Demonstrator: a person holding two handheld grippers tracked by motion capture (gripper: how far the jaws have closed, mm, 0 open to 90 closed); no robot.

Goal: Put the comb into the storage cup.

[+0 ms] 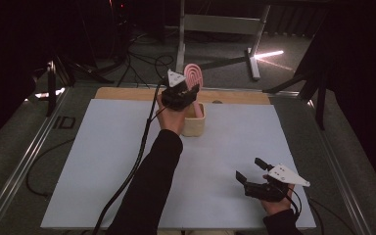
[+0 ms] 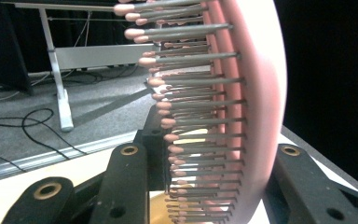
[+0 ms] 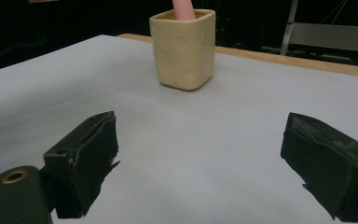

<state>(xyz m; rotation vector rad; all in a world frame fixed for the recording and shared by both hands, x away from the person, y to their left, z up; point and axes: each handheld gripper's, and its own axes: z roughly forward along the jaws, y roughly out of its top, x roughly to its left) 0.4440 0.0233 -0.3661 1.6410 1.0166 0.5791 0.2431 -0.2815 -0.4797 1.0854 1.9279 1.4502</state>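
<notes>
— Two grippers, but one is doing the work. The left gripper [image 1: 188, 93], in the upper middle of the high view, is clenched on a pink hairbrush [image 1: 194, 76]; in the left gripper view the bristles [image 2: 193, 121] stand between the black jaws.

— And where does the brush sit?

— Upright, its handle down inside the cream square cup [image 1: 195, 122] on the grey mat [image 1: 103, 161], head rising above the rim. The right gripper view shows the pink handle [image 3: 183, 8] entering the cup [image 3: 182, 49] at the top centre of the frame.

— So which step is this?

— I'd judge it as seating the brush in the cup, or starting to lift it out; I cannot tell which.

— The other claw?

— The right gripper [image 1: 254, 176], lower right of the high view, is released, jaws spread over bare mat.

— Next move?

— If placing, open the left jaws without tipping the cup, then draw straight up. The cup looks light; steadying it may help.
</notes>
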